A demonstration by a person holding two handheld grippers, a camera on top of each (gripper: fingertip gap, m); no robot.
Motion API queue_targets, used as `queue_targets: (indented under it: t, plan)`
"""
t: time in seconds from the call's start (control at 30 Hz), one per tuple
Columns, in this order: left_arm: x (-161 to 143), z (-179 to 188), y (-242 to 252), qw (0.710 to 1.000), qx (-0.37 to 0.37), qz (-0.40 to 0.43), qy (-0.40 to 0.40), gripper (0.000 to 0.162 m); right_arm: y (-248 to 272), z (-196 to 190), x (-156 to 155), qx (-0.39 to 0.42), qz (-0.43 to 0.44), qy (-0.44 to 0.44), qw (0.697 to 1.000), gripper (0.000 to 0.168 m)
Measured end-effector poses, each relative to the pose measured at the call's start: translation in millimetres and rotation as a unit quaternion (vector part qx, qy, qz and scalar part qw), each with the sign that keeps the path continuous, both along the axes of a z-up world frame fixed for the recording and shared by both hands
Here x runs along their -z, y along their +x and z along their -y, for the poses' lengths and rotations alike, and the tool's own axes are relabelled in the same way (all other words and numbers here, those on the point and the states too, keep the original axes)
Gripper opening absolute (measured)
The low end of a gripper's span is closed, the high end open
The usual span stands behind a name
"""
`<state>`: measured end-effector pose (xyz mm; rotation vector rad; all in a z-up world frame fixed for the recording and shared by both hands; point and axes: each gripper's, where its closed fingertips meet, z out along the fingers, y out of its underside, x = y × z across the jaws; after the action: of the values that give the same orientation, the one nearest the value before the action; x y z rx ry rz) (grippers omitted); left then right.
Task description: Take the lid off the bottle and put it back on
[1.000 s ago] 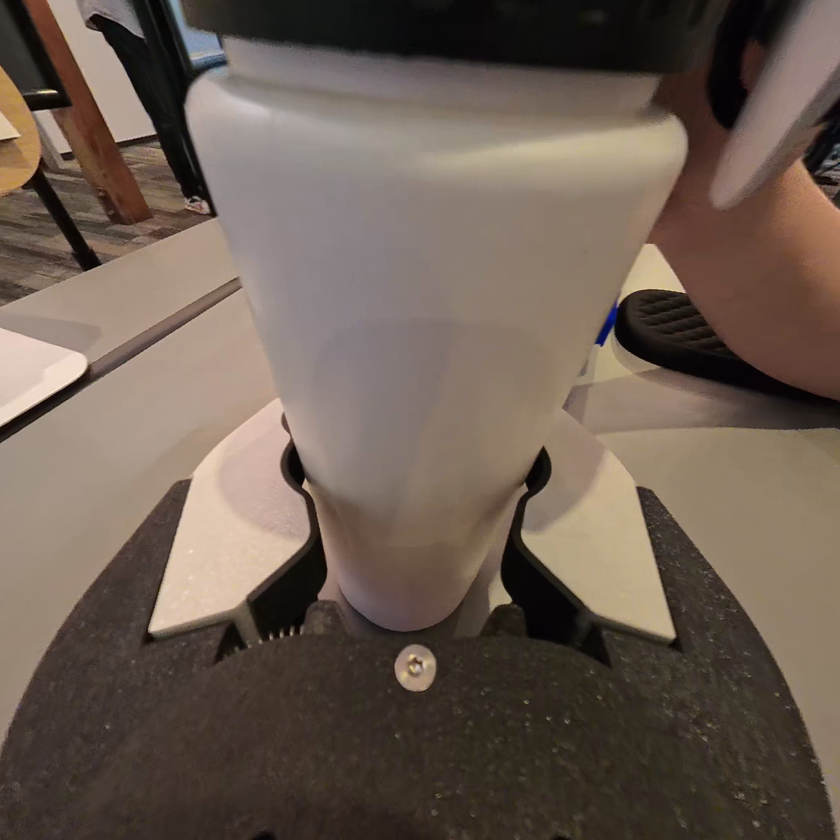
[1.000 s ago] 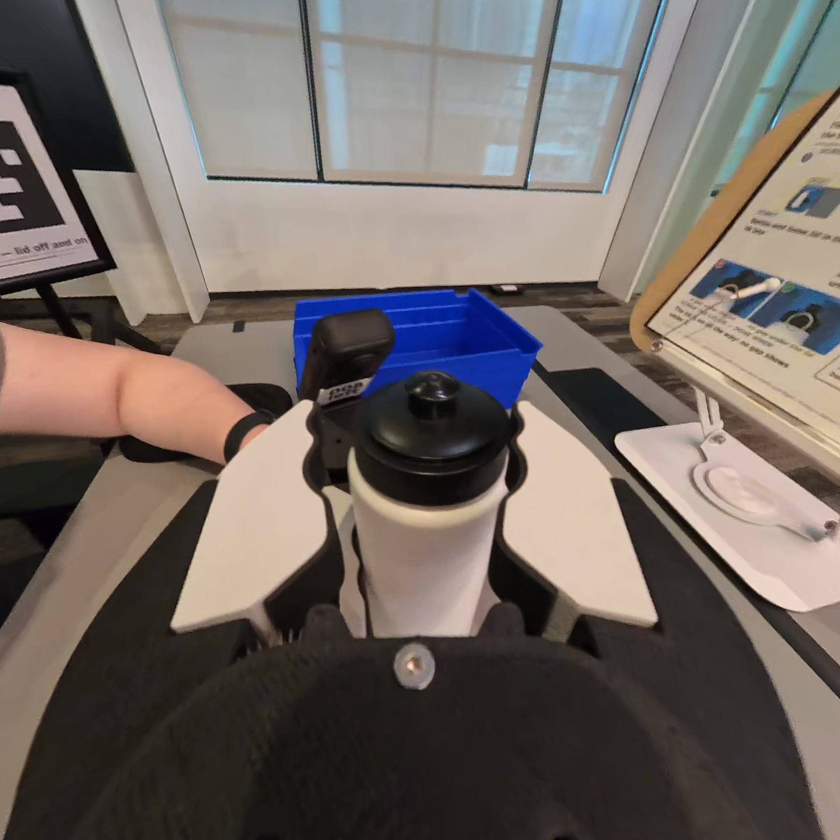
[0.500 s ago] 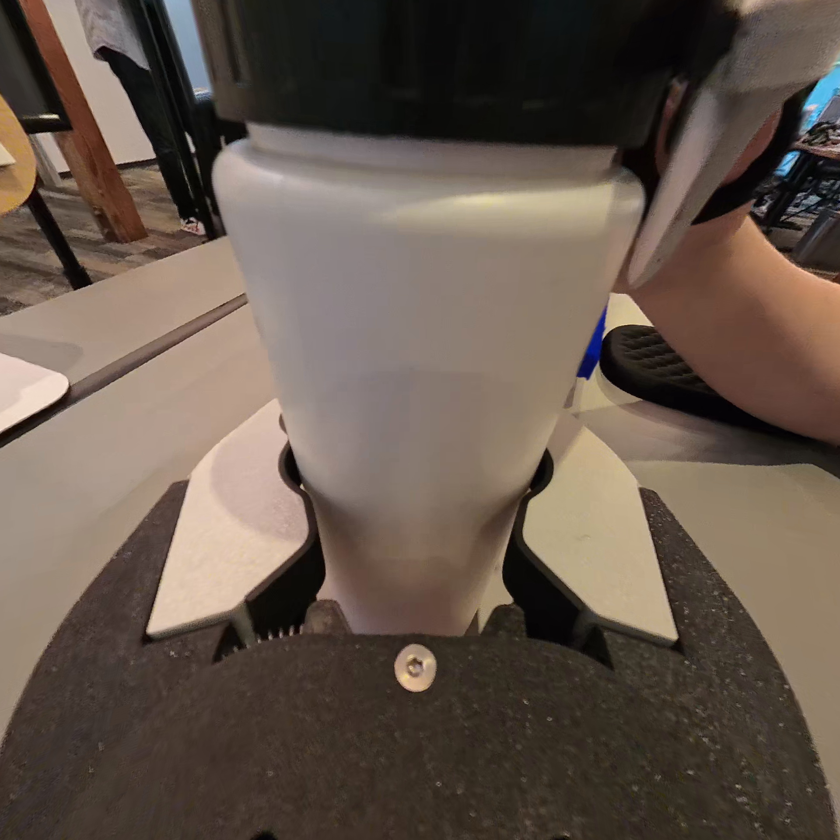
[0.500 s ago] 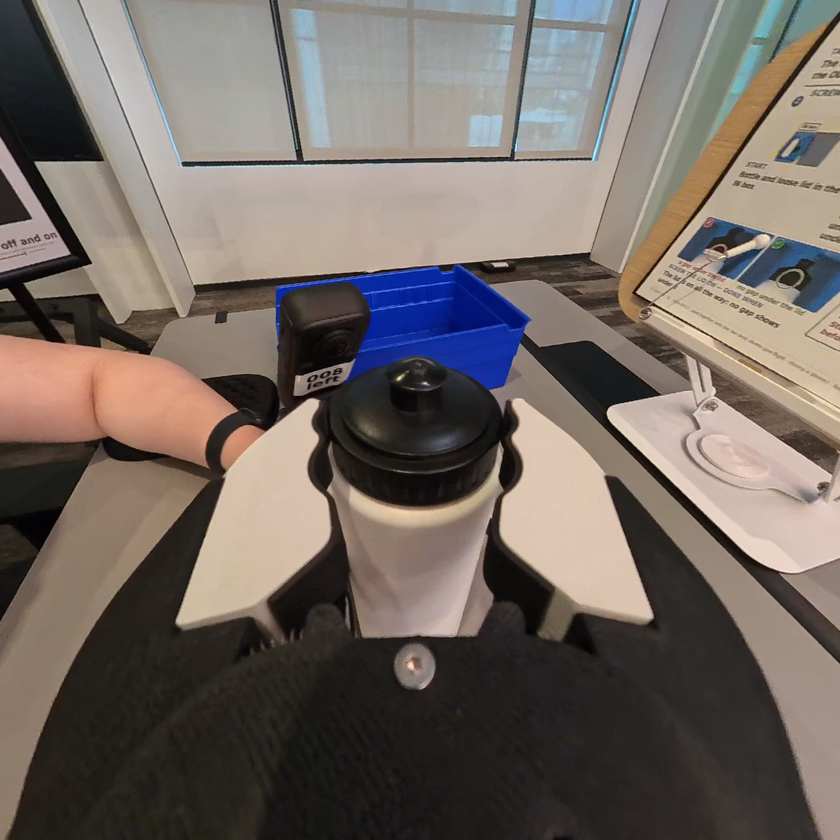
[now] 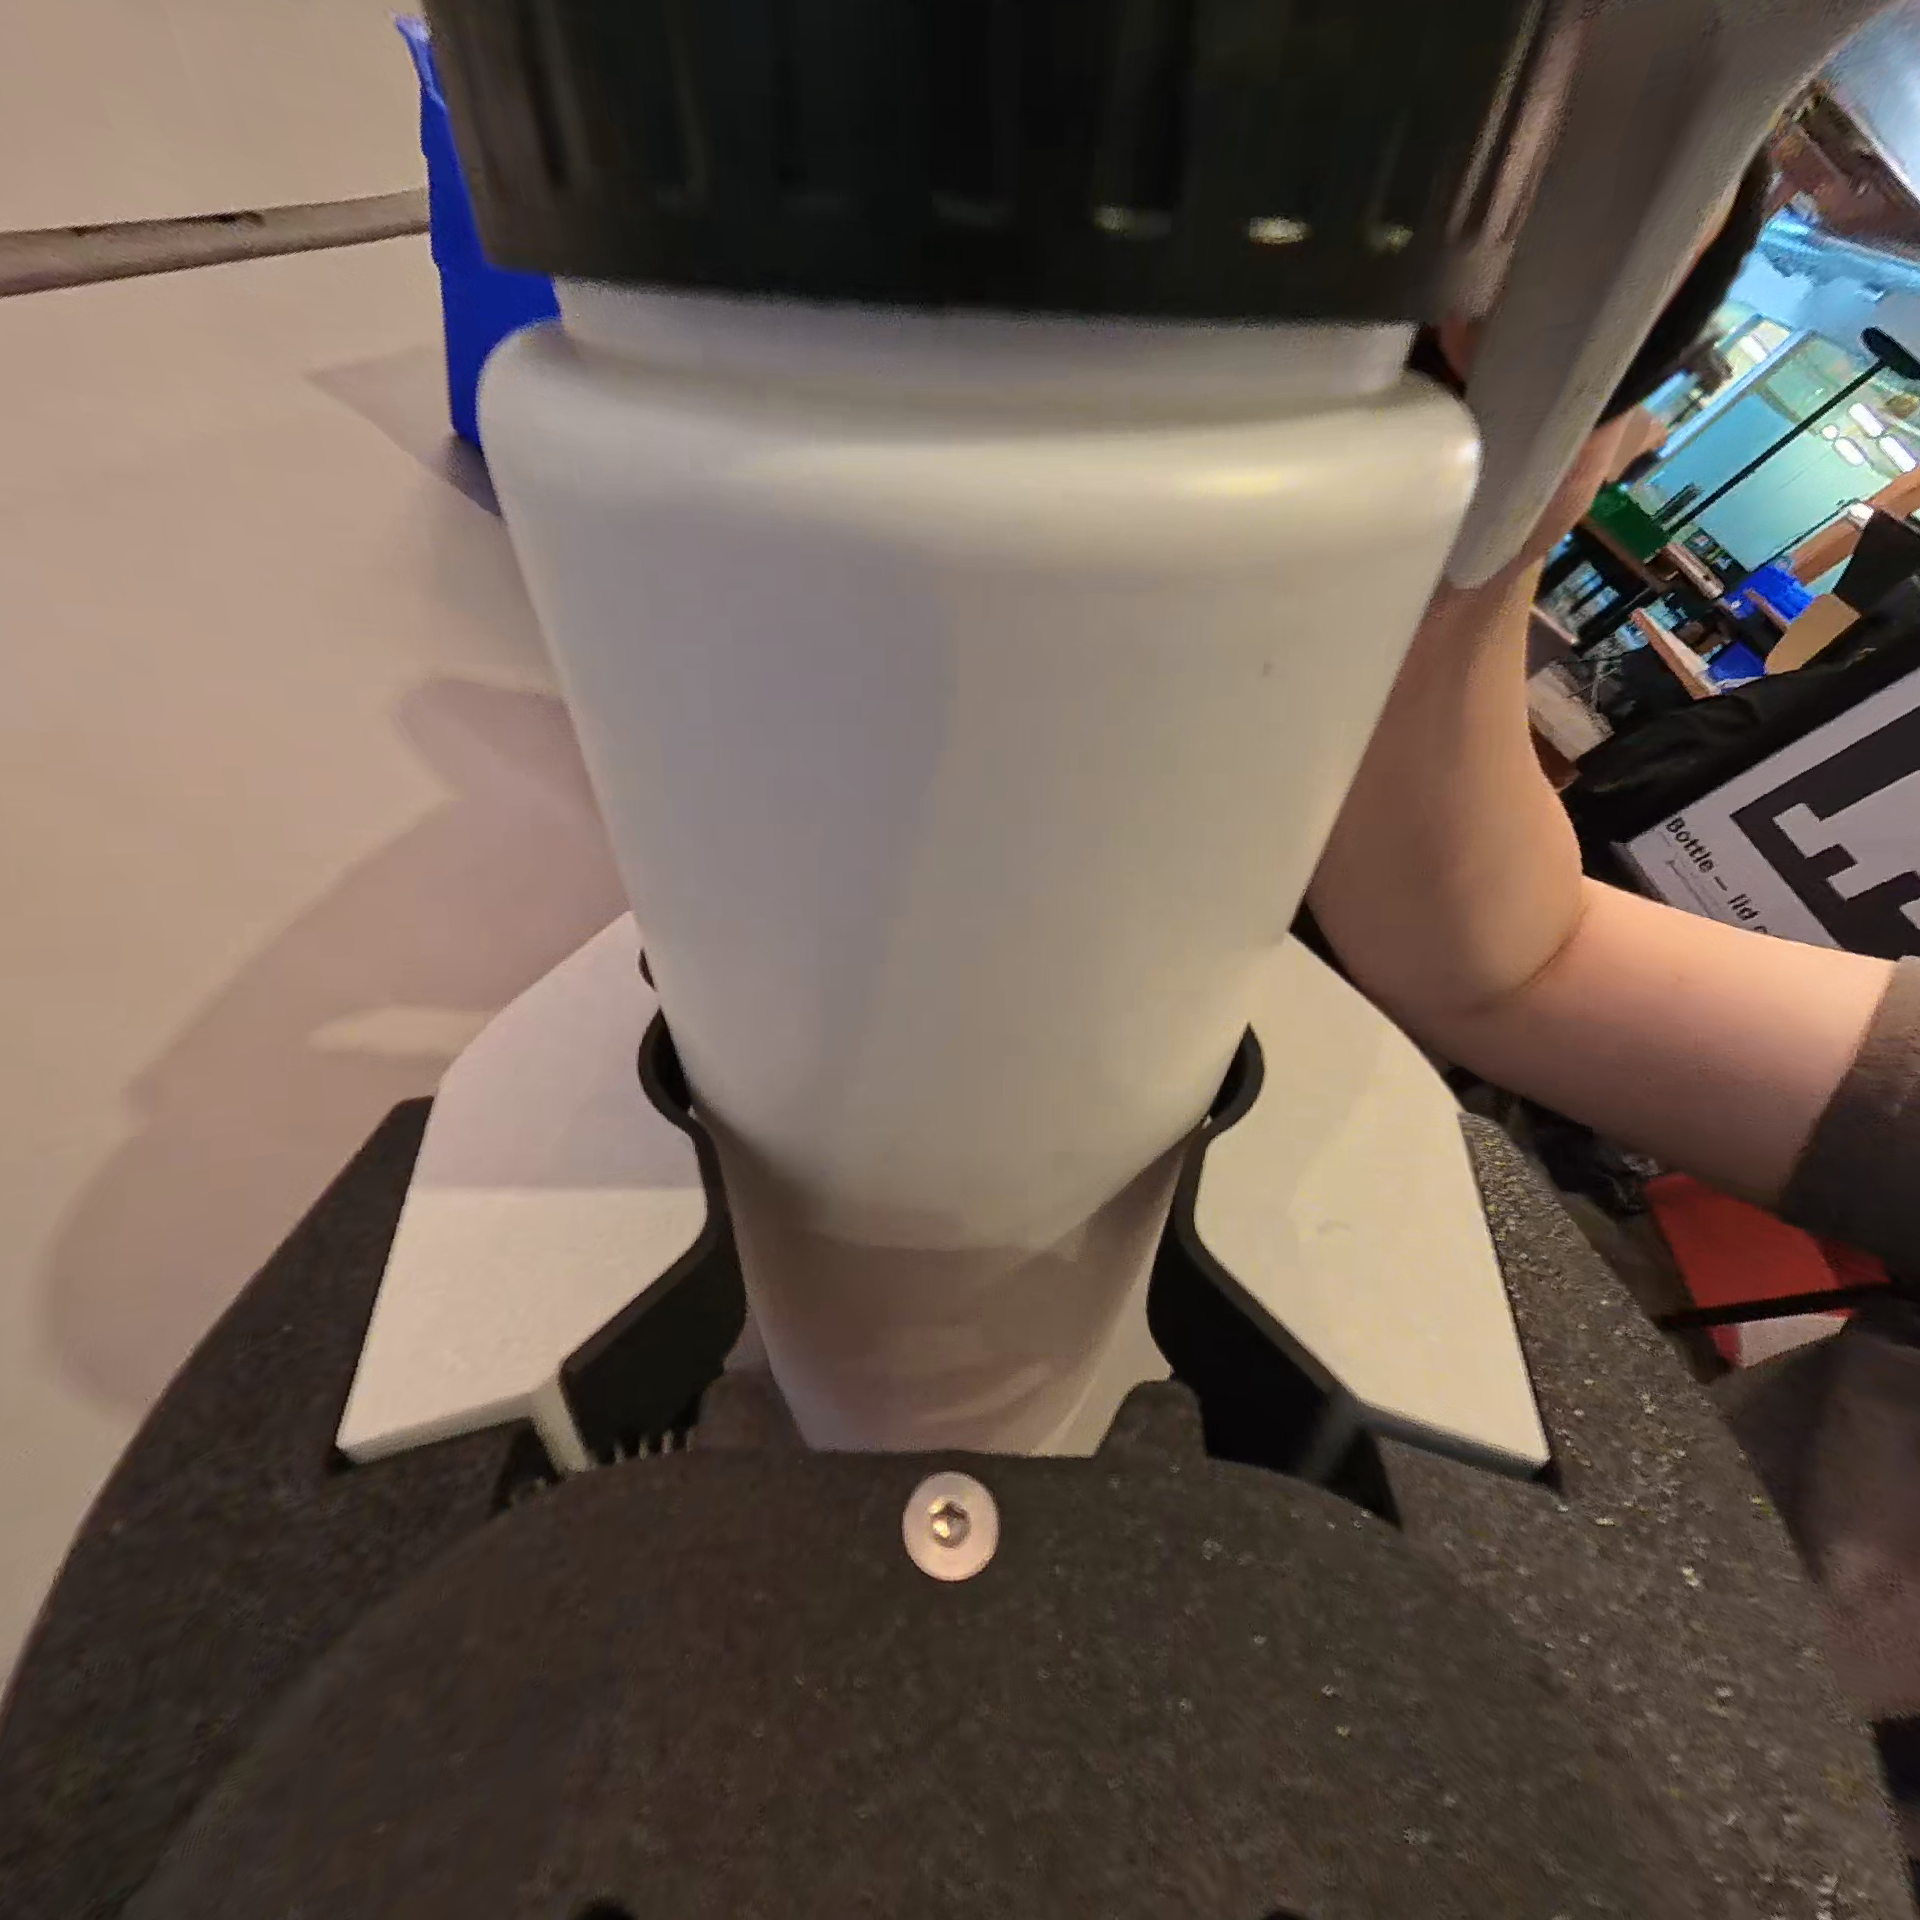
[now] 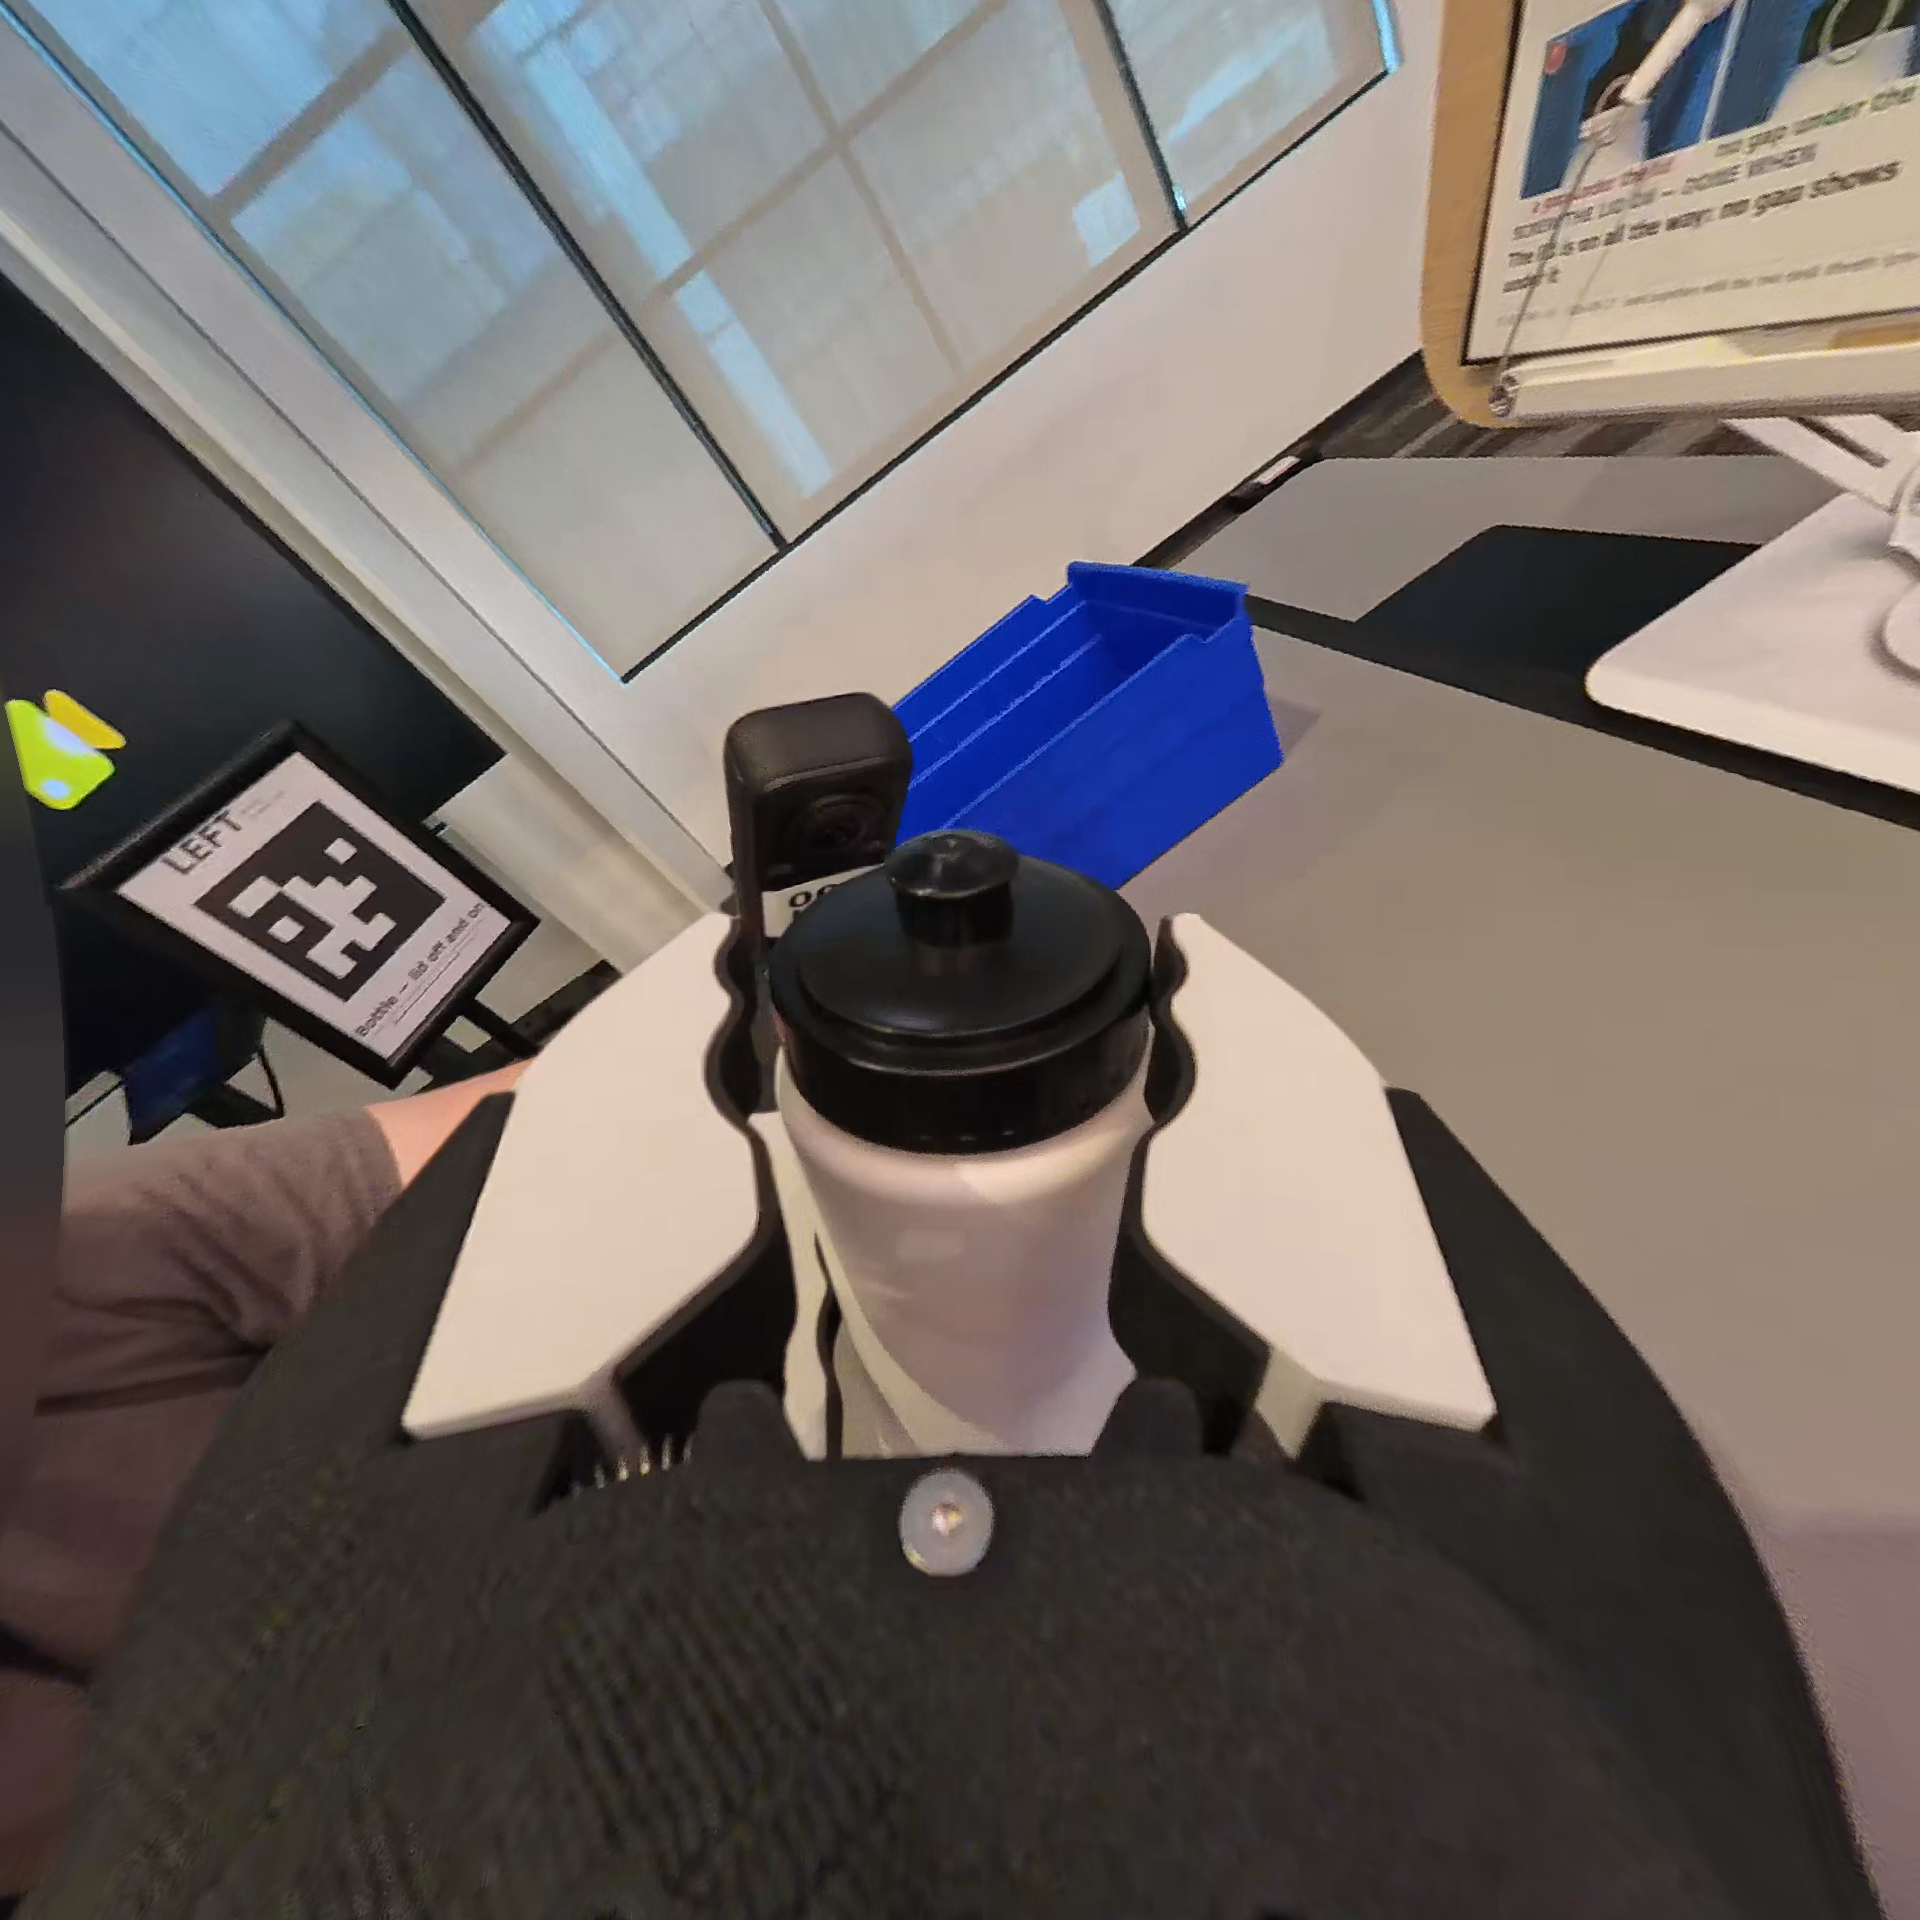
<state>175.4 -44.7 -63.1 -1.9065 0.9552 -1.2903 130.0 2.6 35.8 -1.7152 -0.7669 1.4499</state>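
Left hand-held gripper (image 5: 951, 1122) clamps white bottle (image 5: 966, 748) body; right hand-held gripper (image 6: 956, 1029) pinches black lid (image 6: 961, 997). Lid seated on bottle; likely mid-twist, direction unclear.

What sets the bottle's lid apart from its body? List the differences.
The lid is black; the body is white. The lid's side is ribbed; the body is smooth. The right gripper clamps the lid; the left gripper clamps the body lower down. Both are round, joined, and held off the table.
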Motion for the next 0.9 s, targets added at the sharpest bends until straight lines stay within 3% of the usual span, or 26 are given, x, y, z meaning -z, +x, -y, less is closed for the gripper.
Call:
queue_targets:
  t: [0.27, 0.37, 0.53, 0.63, 0.8, 0.9]
  plan:
    - [0, -6, -4, 1.000, -0.013, 0.006, -0.007, 0.099, 0, -3, 11, 0.023, 0.057, 0.032, 0.998, 0.069]
    - [1, -10, -6, 0.999, -0.029, 0.000, -0.018, 0.099, -1, -8, 13, 0.086, 0.070, 0.011, 0.994, 0.069]
    - [2, -13, -8, 0.999, -0.044, -0.023, -0.002, 0.099, -7, -5, 8, 0.176, 0.121, 0.067, 0.975, 0.069]
    - [2, -14, -9, 0.998, -0.044, -0.037, 0.027, 0.099, -6, 0, 3, 0.153, 0.123, 0.075, 0.978, 0.068]
    - [2, -18, -14, 0.994, -0.046, -0.051, 0.080, 0.099, 6, 3, -21, 0.078, 0.027, 0.067, 0.994, 0.069]
    - [3, -27, -20, 0.983, -0.057, -0.064, 0.160, 0.099, 2, 18, -28, 0.007, 0.004, 0.140, 0.990, 0.071]
